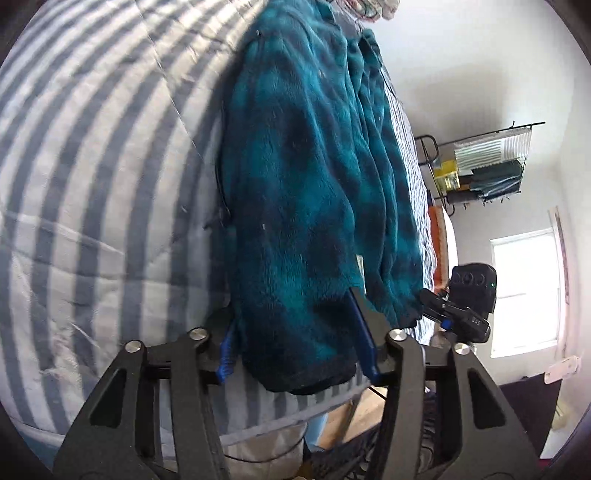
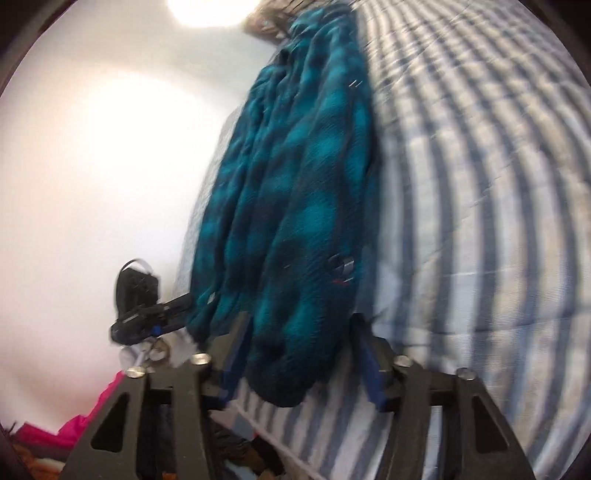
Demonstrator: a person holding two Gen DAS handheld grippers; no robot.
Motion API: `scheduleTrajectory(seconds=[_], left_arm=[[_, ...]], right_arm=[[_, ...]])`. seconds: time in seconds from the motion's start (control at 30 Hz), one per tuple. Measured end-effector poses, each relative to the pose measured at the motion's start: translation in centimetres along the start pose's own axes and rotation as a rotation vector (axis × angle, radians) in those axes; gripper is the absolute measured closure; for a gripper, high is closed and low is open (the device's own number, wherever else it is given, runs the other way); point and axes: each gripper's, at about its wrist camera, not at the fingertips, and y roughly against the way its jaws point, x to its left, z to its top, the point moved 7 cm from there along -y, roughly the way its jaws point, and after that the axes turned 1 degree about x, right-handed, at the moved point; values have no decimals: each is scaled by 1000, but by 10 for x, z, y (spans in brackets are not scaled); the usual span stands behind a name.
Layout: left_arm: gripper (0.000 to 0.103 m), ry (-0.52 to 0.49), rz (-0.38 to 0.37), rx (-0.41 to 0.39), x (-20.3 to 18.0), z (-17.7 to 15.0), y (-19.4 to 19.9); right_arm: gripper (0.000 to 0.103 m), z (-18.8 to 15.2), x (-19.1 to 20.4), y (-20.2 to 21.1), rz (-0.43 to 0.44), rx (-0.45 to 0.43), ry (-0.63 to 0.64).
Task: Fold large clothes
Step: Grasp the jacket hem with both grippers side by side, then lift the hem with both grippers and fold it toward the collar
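Observation:
A teal and dark blue plaid fleece jacket (image 1: 314, 166) (image 2: 295, 184) lies lengthwise on a blue-and-white striped bedspread (image 1: 92, 184) (image 2: 480, 184). Its dark hem reaches almost to the near edge of the bed. My left gripper (image 1: 295, 339) straddles one corner of that hem, with thick fleece filling most of the gap between its blue pads. My right gripper (image 2: 301, 354) straddles the neighbouring corner, and a strip of bedspread shows beside its right pad. Neither pair of pads visibly squeezes the fabric. Each view shows the other gripper (image 1: 428, 299) (image 2: 181, 302) at the jacket's side.
A wire rack (image 1: 487, 162) holding folded things hangs on the far wall, with a bright window (image 1: 524, 291) beside it. A pink garment (image 2: 81, 421) lies below the bed edge at the left. More clothes (image 1: 369, 7) are heaped at the far end of the bed.

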Motion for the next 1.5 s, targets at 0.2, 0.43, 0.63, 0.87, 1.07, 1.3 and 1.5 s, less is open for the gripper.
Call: scheduleTrajectory(seconds=[0.2, 0.43, 0.63, 0.87, 1.07, 1.3, 1.5], left_arm=[[71, -27, 26, 7, -6, -1, -6], [92, -31, 2, -47, -21, 1, 7], [93, -29, -74, -124, -47, 13, 32], [93, -52, -85, -204, -79, 53, 47], [93, -49, -75, -237, -88, 95, 46], [93, -2, -16, -254, -79, 157, 26], [93, 49, 39, -231, -58, 189, -4]], right_arm=[[59, 2, 13, -30, 5, 52, 47], [83, 3, 26, -23, 39, 23, 55], [87, 15, 46, 3, 91, -68, 56], [87, 48, 69, 24, 60, -154, 105], [88, 95, 69, 23, -13, -215, 87], [88, 157, 56, 6, -98, -217, 57], [88, 184, 34, -19, -178, -173, 23]])
